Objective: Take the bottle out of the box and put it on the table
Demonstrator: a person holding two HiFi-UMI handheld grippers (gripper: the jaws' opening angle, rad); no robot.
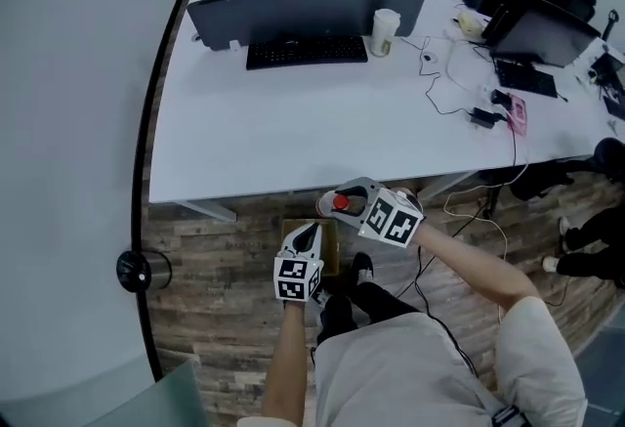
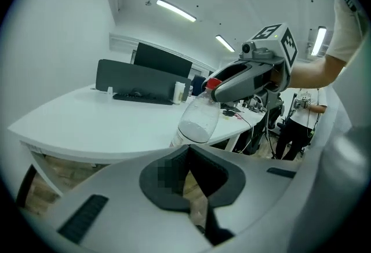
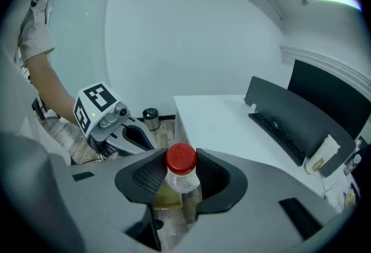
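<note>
A clear bottle (image 1: 341,203) with a red cap hangs upright from my right gripper (image 1: 337,204), just in front of the white table's (image 1: 293,132) front edge. In the right gripper view the pads clamp the neck under the cap (image 3: 181,158), and the brown box (image 3: 164,196) lies on the floor far below. The left gripper view shows the bottle (image 2: 199,117) level with the tabletop. My left gripper (image 1: 310,233) hovers over the box (image 1: 331,257), to the left of and below the bottle. Its jaws meet with nothing between them (image 2: 188,153).
A keyboard (image 1: 306,51), dark monitors and a paper cup (image 1: 384,31) stand at the table's far side. Cables and a power strip (image 1: 483,114) lie at its right. A small bin (image 1: 144,270) sits on the wooden floor by the left wall. Another person's legs (image 1: 586,254) are at right.
</note>
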